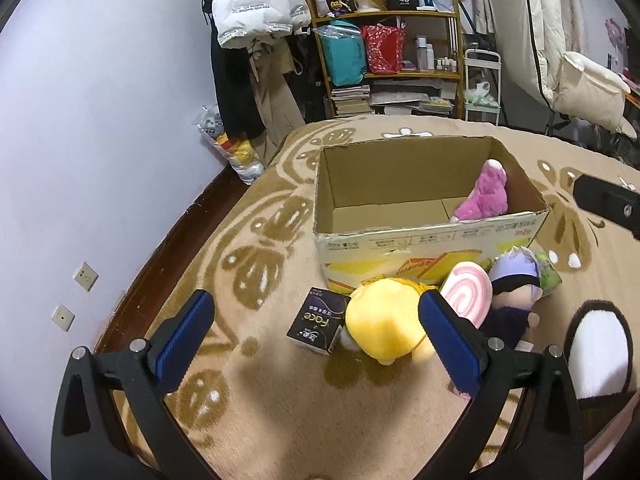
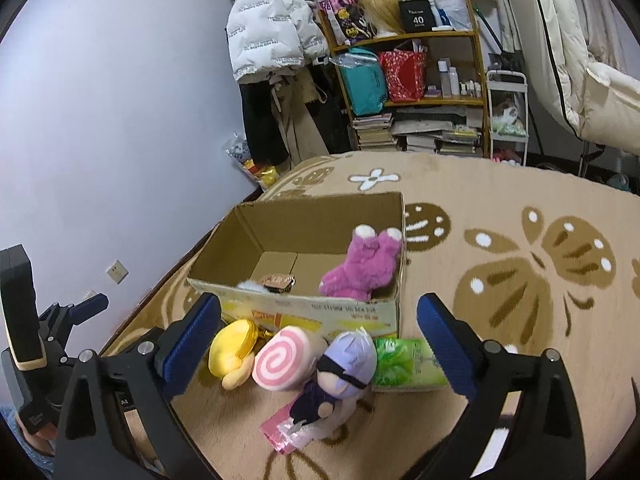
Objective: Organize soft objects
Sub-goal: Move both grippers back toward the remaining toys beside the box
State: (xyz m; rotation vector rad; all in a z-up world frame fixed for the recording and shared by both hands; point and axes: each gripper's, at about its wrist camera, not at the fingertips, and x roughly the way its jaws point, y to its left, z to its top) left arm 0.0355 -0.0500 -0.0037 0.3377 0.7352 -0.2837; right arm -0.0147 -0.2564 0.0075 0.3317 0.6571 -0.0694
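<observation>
An open cardboard box (image 1: 428, 236) (image 2: 304, 304) stands on the rug with a pink plush (image 1: 486, 194) (image 2: 362, 266) inside at its right end. In front of the box lie a yellow plush (image 1: 382, 322) (image 2: 232, 346), a pink swirl roll plush (image 1: 468, 290) (image 2: 280, 362) and a lavender-haired doll (image 1: 514, 292) (image 2: 344, 368). My left gripper (image 1: 316, 330) is open and empty, low over the rug beside the yellow plush. My right gripper (image 2: 320, 344) is open and empty, above the swirl roll and doll.
A black "Face" carton (image 1: 318, 322) lies left of the yellow plush. A green tissue pack (image 2: 408, 362) (image 1: 548, 274) and a pink packet (image 2: 282, 428) lie by the doll. Small items (image 2: 276, 282) sit in the box. A cluttered shelf (image 1: 384, 40) stands behind.
</observation>
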